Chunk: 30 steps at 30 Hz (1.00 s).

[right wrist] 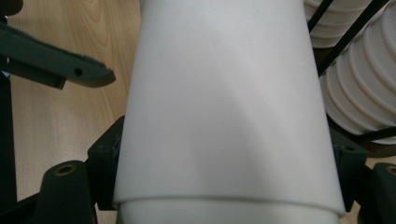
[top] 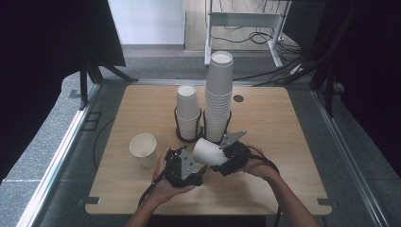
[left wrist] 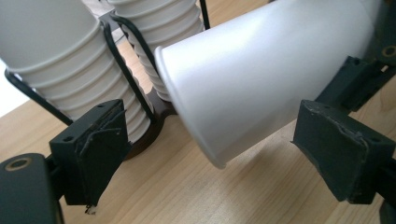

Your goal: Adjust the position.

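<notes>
A white paper cup (top: 208, 151) lies on its side above the table, and my right gripper (top: 228, 157) is shut on it. In the right gripper view the cup (right wrist: 224, 107) sits between both black jaws, its narrow end pointing away. My left gripper (top: 190, 164) stands open just left of the cup's free end. In the left gripper view the cup (left wrist: 261, 74) slants down from the upper right. Its closed end hangs between and above the open pads (left wrist: 93, 149), touching neither. A second cup (top: 143, 149) stands upright on the table to the left.
Two stacks of white cups in black wire holders stand just behind the grippers: a short stack (top: 187, 113) and a tall stack (top: 219, 94). The short stack (left wrist: 60, 70) is close ahead of the left gripper. The wooden table (top: 283, 142) is bare on the right.
</notes>
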Motion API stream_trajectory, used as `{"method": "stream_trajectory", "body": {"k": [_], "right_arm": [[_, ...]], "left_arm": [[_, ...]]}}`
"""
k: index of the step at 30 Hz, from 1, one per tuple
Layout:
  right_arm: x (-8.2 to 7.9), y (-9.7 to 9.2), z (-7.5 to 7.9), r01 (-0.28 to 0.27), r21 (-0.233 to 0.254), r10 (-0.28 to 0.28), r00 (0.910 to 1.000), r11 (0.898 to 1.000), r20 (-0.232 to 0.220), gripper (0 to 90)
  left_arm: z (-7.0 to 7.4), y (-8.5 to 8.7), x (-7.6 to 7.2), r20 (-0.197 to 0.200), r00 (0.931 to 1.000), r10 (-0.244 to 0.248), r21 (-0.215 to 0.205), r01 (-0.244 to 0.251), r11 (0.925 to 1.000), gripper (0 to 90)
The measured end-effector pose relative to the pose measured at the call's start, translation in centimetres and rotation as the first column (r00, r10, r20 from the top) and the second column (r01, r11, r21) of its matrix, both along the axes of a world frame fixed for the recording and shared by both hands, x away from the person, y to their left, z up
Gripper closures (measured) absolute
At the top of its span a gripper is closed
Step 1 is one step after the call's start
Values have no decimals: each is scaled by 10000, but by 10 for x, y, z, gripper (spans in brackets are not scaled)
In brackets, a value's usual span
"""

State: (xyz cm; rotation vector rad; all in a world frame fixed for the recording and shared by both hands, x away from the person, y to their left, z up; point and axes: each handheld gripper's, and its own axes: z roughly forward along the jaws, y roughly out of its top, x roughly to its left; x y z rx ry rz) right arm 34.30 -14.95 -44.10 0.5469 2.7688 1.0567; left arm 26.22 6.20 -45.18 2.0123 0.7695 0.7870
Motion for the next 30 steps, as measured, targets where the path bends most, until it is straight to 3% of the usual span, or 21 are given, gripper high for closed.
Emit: {"method": "stream_trajectory", "body": {"k": [6,13,23,30], "right_arm": [[-2,-2,-3,296,511,-296,9996,9983,-2,225],[-7,-3,-5,711,948,-730,9972,9930,159,225],[-17,-4,-15,1366,1770,-1448,9888,9747,347,225],[-23,-5,-21,1672,2129,-1819,9820,9627,512,225]], "left_arm": [[0,2,0,-74,10000,55,-139,-56,9999,119],[-1,5,2,-373,9992,129,-701,-155,9974,122],[2,13,3,-678,9974,231,-1411,-326,9895,126],[1,19,5,-831,9961,283,-1580,-412,9866,130]]}}
